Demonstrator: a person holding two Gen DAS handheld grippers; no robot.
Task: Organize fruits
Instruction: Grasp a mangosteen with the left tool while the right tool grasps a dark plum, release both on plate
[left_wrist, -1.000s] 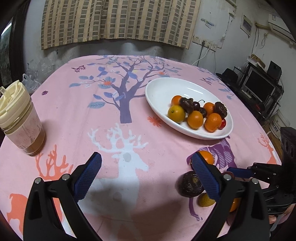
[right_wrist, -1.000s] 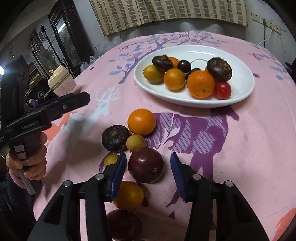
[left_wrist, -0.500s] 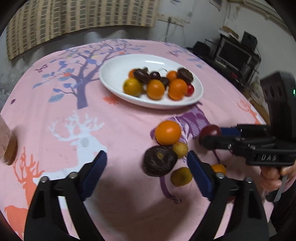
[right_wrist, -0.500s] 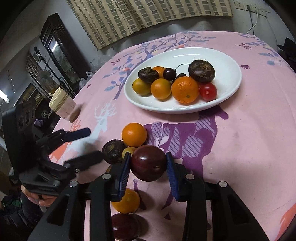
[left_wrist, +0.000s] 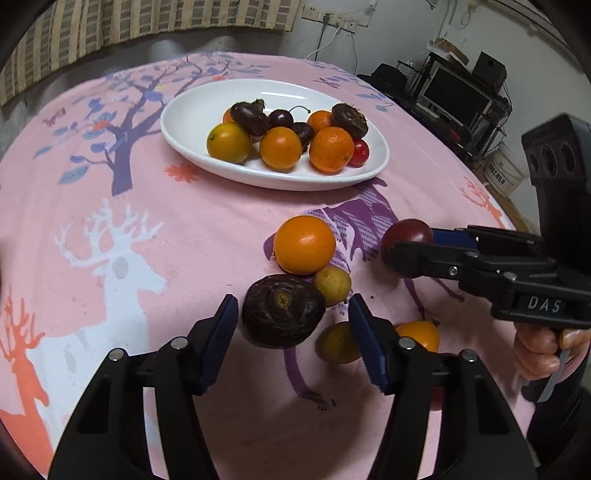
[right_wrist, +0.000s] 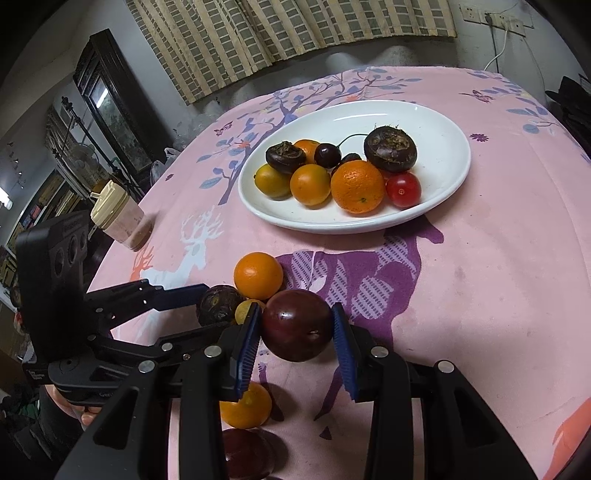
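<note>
Nearest the right gripper (right_wrist: 295, 334): its blue pads are closed on the dark red plum (right_wrist: 297, 325), which looks lifted clear of the cloth.
Left gripper (left_wrist: 291, 332): jaws have just been closing around the dark ridged fruit (left_wrist: 282, 310); gaps show on both sides, so nothing is gripped yet.
Beside the ridged fruit: two small yellow fruits (left_wrist: 332, 286) and the loose orange (left_wrist: 304, 244), the nearer yellow one touching it.
Advice for the left: centre the pads on the ridged fruit's widest part and keep the right-side pad out of the yellow fruit, or the cluster will probably roll.
Advice for the right: I would carry the plum level and high over the orange.
Farthest, beyond the orange: the white plate (right_wrist: 443, 122), fruit piled at its near-left; the bare far-right part seems the safest landing.
</note>
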